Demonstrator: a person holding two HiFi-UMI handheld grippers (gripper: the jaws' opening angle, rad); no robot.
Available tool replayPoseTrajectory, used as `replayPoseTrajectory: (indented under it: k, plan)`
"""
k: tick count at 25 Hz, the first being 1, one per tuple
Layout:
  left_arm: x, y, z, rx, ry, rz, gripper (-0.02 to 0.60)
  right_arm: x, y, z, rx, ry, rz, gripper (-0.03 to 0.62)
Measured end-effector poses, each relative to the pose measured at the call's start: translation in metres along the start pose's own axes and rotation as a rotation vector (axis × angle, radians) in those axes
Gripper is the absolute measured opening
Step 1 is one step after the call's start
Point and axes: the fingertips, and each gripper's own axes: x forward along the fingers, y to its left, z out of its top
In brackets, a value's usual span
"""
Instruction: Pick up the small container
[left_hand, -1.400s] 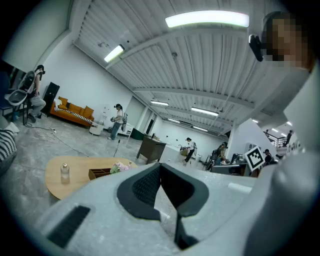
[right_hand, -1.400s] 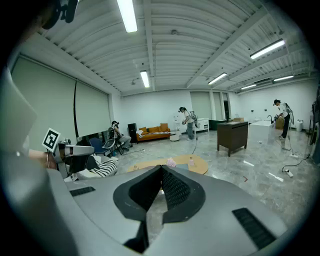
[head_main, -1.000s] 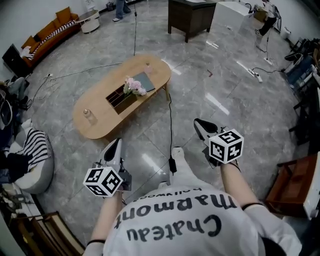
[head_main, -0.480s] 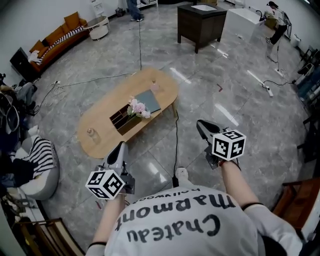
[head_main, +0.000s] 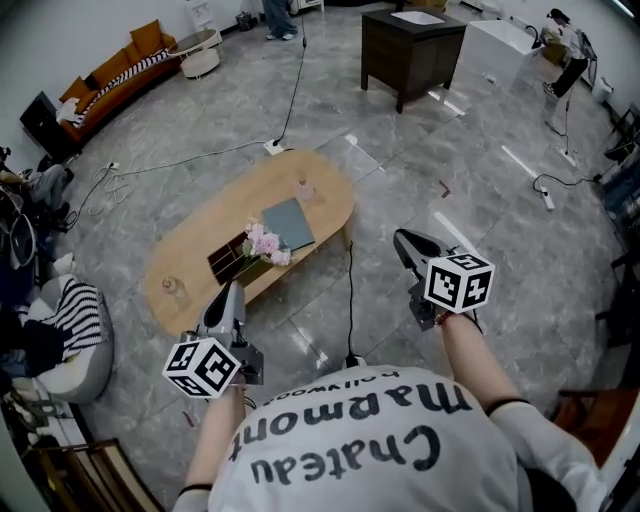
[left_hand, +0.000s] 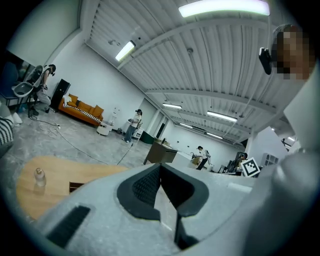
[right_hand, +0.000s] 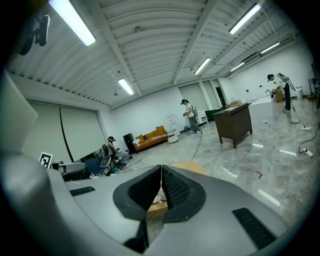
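An oval wooden coffee table (head_main: 200, 250) stands on the grey floor ahead of me. A small clear bottle-like container (head_main: 175, 290) stands at its near left end and also shows in the left gripper view (left_hand: 38, 179). A small pinkish container (head_main: 304, 190) sits at the far end. Pink flowers (head_main: 262, 243), a grey-blue book (head_main: 288, 222) and a dark recess (head_main: 228, 262) fill the table's middle. My left gripper (head_main: 233, 291) hangs shut and empty just short of the table's near edge. My right gripper (head_main: 399, 238) is held shut and empty over the floor to the table's right.
A black cable (head_main: 349, 290) runs across the floor from the table toward my feet. A striped cushion seat (head_main: 75, 325) lies at the left. Farther off are a dark cabinet (head_main: 410, 40), a white block (head_main: 505, 50) and an orange sofa (head_main: 105, 75).
The table has slid lower in the head view and sits nearer to my left gripper. Both grippers keep their place in front of me and stay shut.
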Motion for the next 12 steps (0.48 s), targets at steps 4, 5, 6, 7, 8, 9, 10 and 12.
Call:
replayPoseTrajectory:
  k: [4,5,6,7,8,9,10,12]
  plan:
    - [0.023,0.005,-0.002,-0.011,-0.016,0.029,0.015,0.016,-0.025,0.005,0.009,0.010,0.009,0.014]
    - [0.028,0.006,-0.006,-0.019,-0.013,0.036,0.015,0.020,-0.030,0.004,0.017,0.012,0.008,0.014]
    - [0.032,0.007,-0.011,-0.029,-0.005,0.041,0.015,0.023,-0.035,0.003,0.031,0.015,0.008,0.014]
    - [0.037,0.008,-0.017,-0.041,0.007,0.044,0.015,0.027,-0.040,0.000,0.050,0.021,0.009,0.014]
    - [0.042,0.008,-0.023,-0.051,0.022,0.045,0.015,0.030,-0.044,-0.004,0.073,0.030,0.010,0.014]
    - [0.046,0.008,-0.029,-0.060,0.037,0.045,0.015,0.034,-0.047,-0.010,0.094,0.042,0.011,0.014]
    - [0.051,0.008,-0.035,-0.065,0.051,0.045,0.015,0.039,-0.051,-0.016,0.112,0.056,0.011,0.014]
    - [0.061,0.011,-0.044,-0.079,0.076,0.046,0.015,0.050,-0.056,-0.028,0.134,0.089,0.008,0.014]
